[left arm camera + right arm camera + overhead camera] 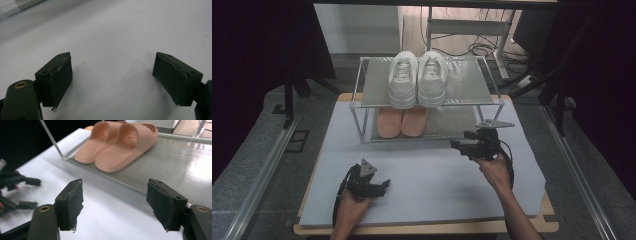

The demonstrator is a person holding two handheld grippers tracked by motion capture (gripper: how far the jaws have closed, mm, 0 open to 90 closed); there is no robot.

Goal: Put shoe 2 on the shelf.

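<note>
The right hand-held gripper (460,145) is held at the front edge of the shoe rack (362,122), jaws spread wide and empty, facing the lower shelf (175,160). The pair of pink slides (117,143) nearest to it is the working object. The slides stand side by side and touching on the left part of that shelf, toes toward the desk (427,185). A pair of white sneakers (418,79) stands on the upper shelf directly above them.

The left hand-held gripper (384,186) rests low over the near left of the desk, jaws likewise wide apart, with nothing between them (its own view shows bare white surface).

Handling judgement for the slides:

- Material – they look like one-piece moulded foam, so probably light and somewhat compliant; a firm pinch should dent rather than damage them.
- Surface – matte, likely offering fair grip to the jaw pads.
- Grasp point – the wide strap arch over the toe opening appears the best hold, one jaw inside the opening and one on top. The thick sole edge is the alternative.
- Caution – because the two slides touch, closing on the inner one could drag its neighbour; the outer side of the nearer slide gives freer access. Clearance under the upper shelf is limited – approach low and level.
</note>
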